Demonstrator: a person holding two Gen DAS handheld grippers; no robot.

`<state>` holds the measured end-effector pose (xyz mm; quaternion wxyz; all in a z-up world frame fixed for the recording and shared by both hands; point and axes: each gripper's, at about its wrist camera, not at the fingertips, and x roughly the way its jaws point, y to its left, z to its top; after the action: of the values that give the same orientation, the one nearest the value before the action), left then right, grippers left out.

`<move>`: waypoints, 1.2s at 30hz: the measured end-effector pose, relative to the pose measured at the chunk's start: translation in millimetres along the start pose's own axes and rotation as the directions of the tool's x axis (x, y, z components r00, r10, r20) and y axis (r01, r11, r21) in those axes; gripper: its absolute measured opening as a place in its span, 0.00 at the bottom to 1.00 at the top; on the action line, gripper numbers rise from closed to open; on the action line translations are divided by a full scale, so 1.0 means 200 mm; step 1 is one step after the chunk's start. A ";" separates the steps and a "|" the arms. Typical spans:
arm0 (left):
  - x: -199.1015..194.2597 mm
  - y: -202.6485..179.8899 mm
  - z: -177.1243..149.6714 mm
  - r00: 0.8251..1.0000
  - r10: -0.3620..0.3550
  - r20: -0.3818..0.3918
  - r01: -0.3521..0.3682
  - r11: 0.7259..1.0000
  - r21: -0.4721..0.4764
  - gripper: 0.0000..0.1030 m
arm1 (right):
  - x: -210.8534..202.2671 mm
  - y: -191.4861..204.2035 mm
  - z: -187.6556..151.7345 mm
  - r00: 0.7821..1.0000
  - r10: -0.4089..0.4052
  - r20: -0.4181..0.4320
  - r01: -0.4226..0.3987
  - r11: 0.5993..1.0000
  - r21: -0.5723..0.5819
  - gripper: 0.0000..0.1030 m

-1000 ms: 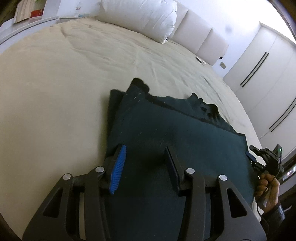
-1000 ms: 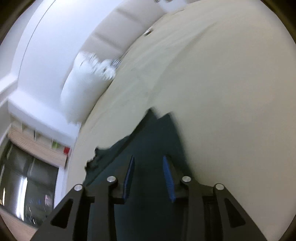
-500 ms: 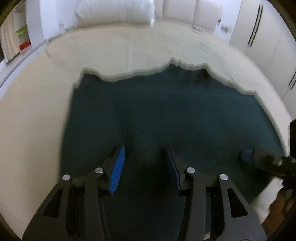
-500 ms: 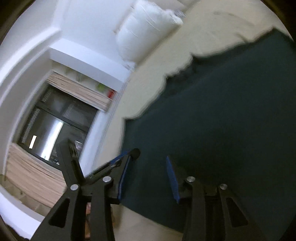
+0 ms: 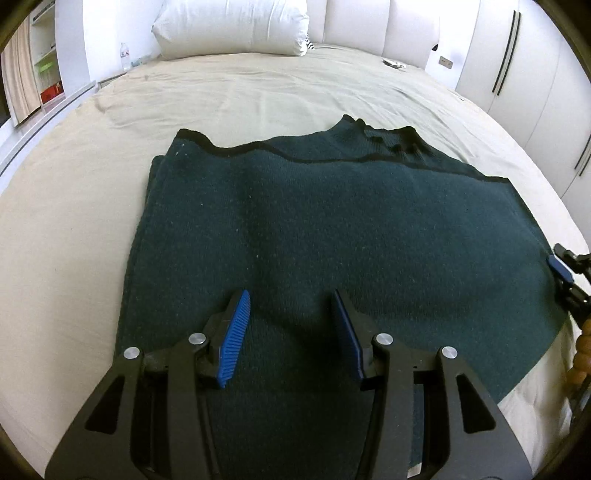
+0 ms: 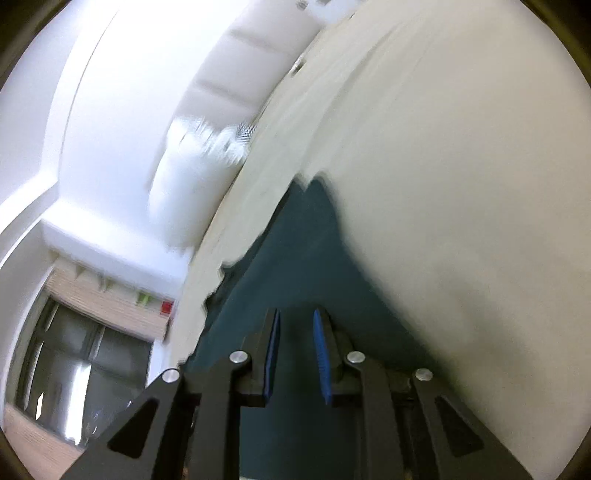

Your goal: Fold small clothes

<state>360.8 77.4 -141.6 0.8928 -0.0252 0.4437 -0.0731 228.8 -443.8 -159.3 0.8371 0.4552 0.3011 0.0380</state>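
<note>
A dark green knitted garment [image 5: 332, 229] with a black trim lies folded flat on the beige bed [image 5: 74, 229]. My left gripper [image 5: 291, 310] is open and empty, hovering over the garment's near part. My right gripper [image 5: 563, 273] shows at the garment's right edge in the left wrist view. In the right wrist view, which is blurred, the right gripper [image 6: 295, 325] is open over the garment [image 6: 306, 251], with nothing between its fingers.
A white pillow [image 5: 232, 26] and padded headboard [image 5: 373, 22] are at the far end of the bed. White wardrobe doors [image 5: 535, 74] stand to the right. Shelves and a window [image 6: 74, 369] are on the left.
Both grippers have swung round over the garment. The left wrist view has settled square to the garment; the right has turned back along its right edge. The garment lies as before.
</note>
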 end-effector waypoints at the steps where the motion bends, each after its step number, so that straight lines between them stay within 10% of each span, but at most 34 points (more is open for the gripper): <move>1: 0.00 0.00 0.00 1.000 -0.001 -0.001 0.001 1.000 -0.002 0.45 | -0.04 0.02 0.00 0.999 -0.036 0.039 0.036 0.999 0.010 0.38; 7: 0.01 -0.01 0.01 1.000 0.000 0.002 0.000 1.000 -0.002 0.45 | 0.09 0.31 -0.16 0.995 0.067 -0.073 -0.075 0.991 -0.112 0.42; 15: -0.02 0.03 -0.02 1.000 -0.028 0.009 0.029 0.999 -0.015 0.45 | 0.48 0.51 -0.49 0.917 0.111 -0.383 -0.193 0.964 -0.182 0.43; 18: -0.06 0.06 -0.07 0.999 -0.036 0.019 0.037 0.999 -0.017 0.45 | 0.47 0.43 -0.47 0.920 0.121 -0.372 -0.186 0.972 -0.143 0.21; 21: -0.12 0.09 -0.12 0.999 -0.028 0.020 0.029 0.999 -0.016 0.44 | 0.34 0.34 -0.40 0.951 0.088 -0.295 -0.134 0.981 -0.137 0.21; 27: -0.33 0.17 -0.14 0.998 0.015 0.062 -0.013 0.999 -0.033 0.44 | 0.06 0.26 -0.18 0.991 -0.009 -0.137 -0.011 0.990 -0.143 0.45; 36: -0.16 0.18 0.40 0.994 -0.005 0.113 0.004 1.000 0.001 0.52 | 0.28 0.53 -0.28 0.958 0.099 -0.270 -0.169 0.954 -0.249 0.53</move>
<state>410.0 115.3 -71.6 0.9164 -0.0299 0.3922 -0.0738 267.5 -321.7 -124.9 0.8409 0.3481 0.3663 0.1937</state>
